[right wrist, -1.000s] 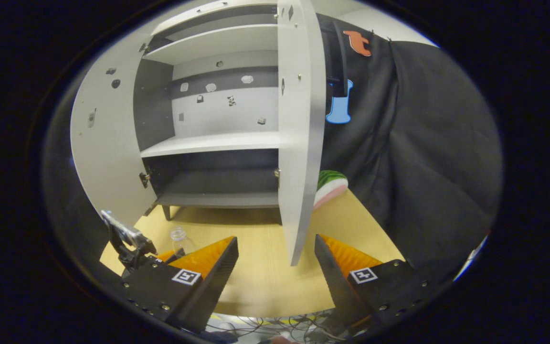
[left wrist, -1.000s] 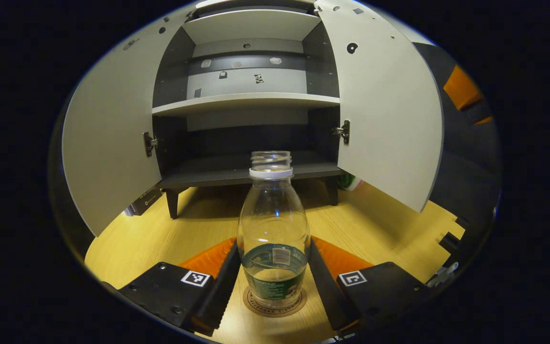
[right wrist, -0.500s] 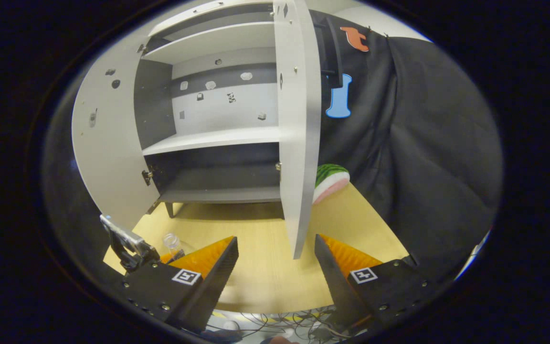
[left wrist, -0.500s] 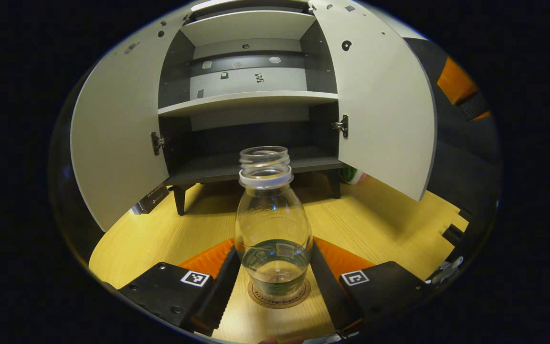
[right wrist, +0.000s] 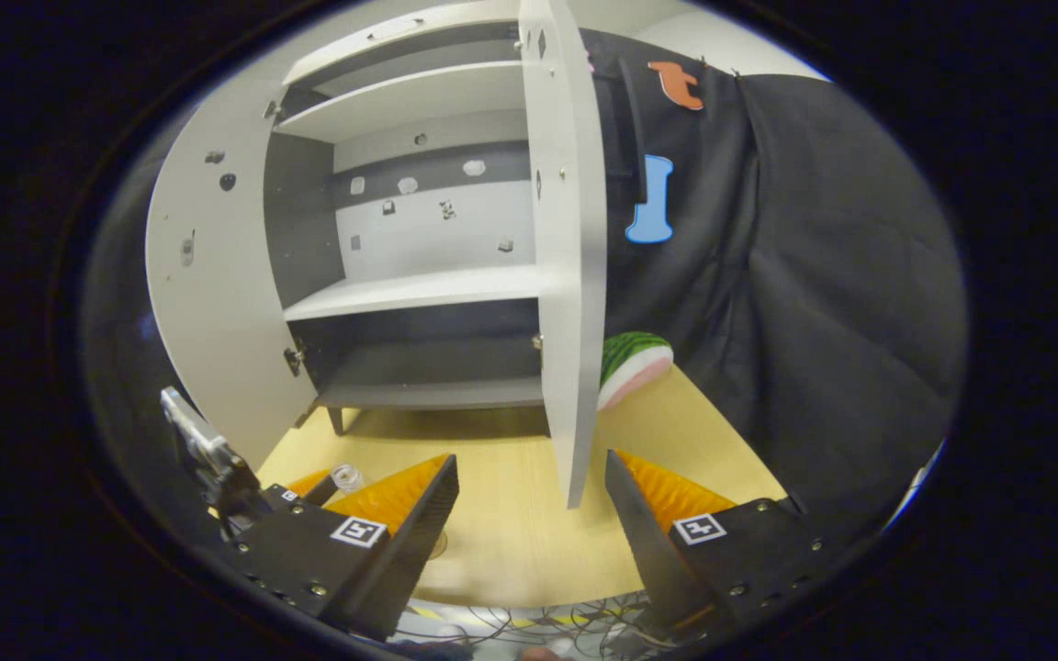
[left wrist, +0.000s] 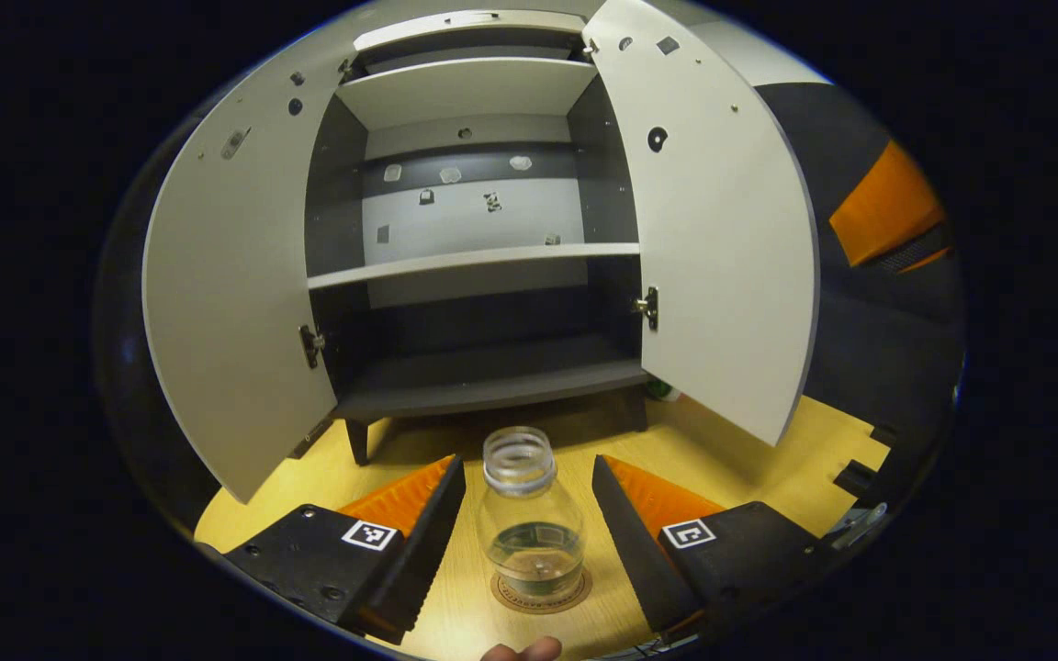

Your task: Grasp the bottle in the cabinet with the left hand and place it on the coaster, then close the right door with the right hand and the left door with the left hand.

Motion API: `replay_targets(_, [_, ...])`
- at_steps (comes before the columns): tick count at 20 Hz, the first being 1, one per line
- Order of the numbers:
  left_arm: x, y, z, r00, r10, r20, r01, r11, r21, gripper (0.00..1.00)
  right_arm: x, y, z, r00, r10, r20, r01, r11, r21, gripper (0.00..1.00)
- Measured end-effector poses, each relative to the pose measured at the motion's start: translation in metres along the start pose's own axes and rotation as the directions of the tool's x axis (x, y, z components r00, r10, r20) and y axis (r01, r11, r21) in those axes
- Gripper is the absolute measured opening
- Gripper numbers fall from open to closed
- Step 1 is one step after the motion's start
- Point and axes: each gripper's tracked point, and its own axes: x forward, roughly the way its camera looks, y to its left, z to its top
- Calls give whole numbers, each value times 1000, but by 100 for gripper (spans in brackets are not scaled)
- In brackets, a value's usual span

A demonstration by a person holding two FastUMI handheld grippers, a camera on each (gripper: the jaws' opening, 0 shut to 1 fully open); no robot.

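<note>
The clear uncapped bottle (left wrist: pixel 529 528) stands upright on the round brown coaster (left wrist: pixel 570 597) on the wooden table. My left gripper (left wrist: pixel 527 465) is open; its fingers flank the bottle with a gap on each side. Behind it the cabinet (left wrist: pixel 483 376) has both doors wide open: the left door (left wrist: pixel 235 303) and the right door (left wrist: pixel 722 248). In the right gripper view my right gripper (right wrist: pixel 531 466) is open and holds nothing, just in front of the right door's edge (right wrist: pixel 570 275). The bottle's neck (right wrist: pixel 346 477) peeks out at lower left there.
The cabinet shelves (left wrist: pixel 474 264) are bare. A toy watermelon slice (right wrist: pixel 635 361) lies on the table behind the right door, by the black cloth wall (right wrist: pixel 786 294). Cables (right wrist: pixel 529 624) hang past the table's near edge. A fingertip (left wrist: pixel 522 651) shows at the bottom.
My left gripper has drawn back and up from the bottle, which stays standing on the coaster and now looks smaller. The right gripper has shifted only slightly.
</note>
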Motion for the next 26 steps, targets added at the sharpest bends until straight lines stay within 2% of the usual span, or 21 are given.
replay_targets(5, [-12, 9, 79, 995, 11, 99, -10, 1000, -9, 89, -15, -27, 66, 991, -10, 134, 9, 1000, 13, 98])
replay_targets(10, [-28, 22, 137, 985, 14, 170, -6, 999, -49, 89, -18, -58, 133, 962, -30, 271, 26, 999, 18, 99])
replay_targets(15, [-43, 48, 151, 986, 66, 155, -55, 996, -73, 89, 1, -84, 167, 947, -20, 322, 11, 999, 32, 98])
replay_targets(17, [-46, 58, 153, 985, 93, 143, -80, 992, -95, 89, 10, -89, 170, 949, -7, 316, -6, 999, 40, 97])
replay_targets(20, [-47, 75, 150, 983, 136, 120, -125, 987, -96, 89, 25, -82, 173, 947, 49, 319, -72, 996, 61, 98])
replay_targets(26, [-53, 85, 138, 980, 180, 82, -172, 980, -95, 89, 33, -76, 176, 941, 110, 321, -124, 992, 24, 96])
